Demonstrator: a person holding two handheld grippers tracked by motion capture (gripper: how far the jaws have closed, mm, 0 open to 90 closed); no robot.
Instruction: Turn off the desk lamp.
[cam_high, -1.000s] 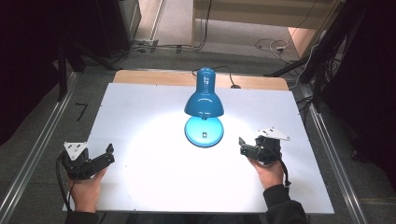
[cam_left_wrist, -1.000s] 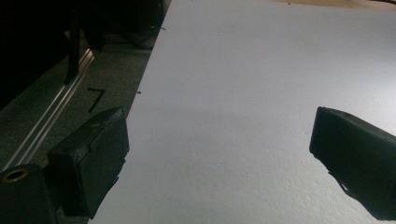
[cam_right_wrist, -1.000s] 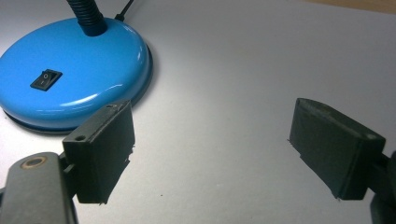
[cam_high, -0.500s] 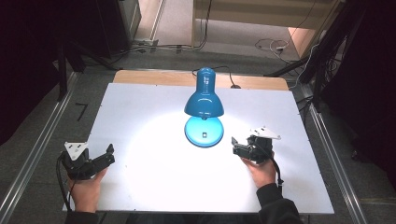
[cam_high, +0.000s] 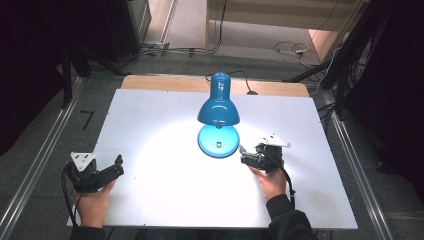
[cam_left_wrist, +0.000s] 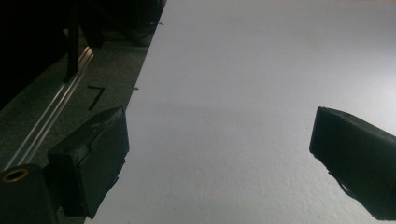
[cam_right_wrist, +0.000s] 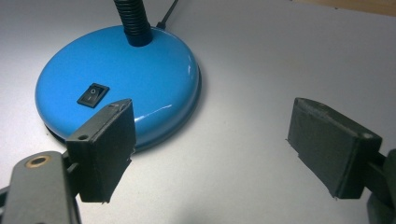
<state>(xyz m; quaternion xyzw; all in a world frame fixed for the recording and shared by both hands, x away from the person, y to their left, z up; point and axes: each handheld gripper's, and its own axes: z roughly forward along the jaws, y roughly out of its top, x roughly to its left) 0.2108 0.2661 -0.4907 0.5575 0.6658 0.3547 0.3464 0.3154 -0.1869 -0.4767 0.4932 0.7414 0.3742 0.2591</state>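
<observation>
Right hand-held gripper (cam_high: 243, 154) is sitting just beside the lamp base (cam_high: 218, 141) at its right edge, with its jaws spread wide and nothing between them; in the right gripper view (cam_right_wrist: 210, 149) one jaw is overlapping the rim of the blue base (cam_right_wrist: 121, 79) while the other is hanging over bare table (cam_right_wrist: 261, 70). Whether the jaw is touching the base cannot be told. A black rocker switch (cam_right_wrist: 93, 94) is showing on top of the base, near that jaw, and a black flexible neck (cam_right_wrist: 133, 21) is rising from the far side. The blue lamp (cam_high: 218, 102) is standing near the middle of the white table (cam_high: 150, 115), its shade throwing light down onto the surface. Left hand-held gripper (cam_high: 119, 165) is resting well apart, near the table's left front corner, jaws open and empty over bare table (cam_left_wrist: 233, 93).
</observation>
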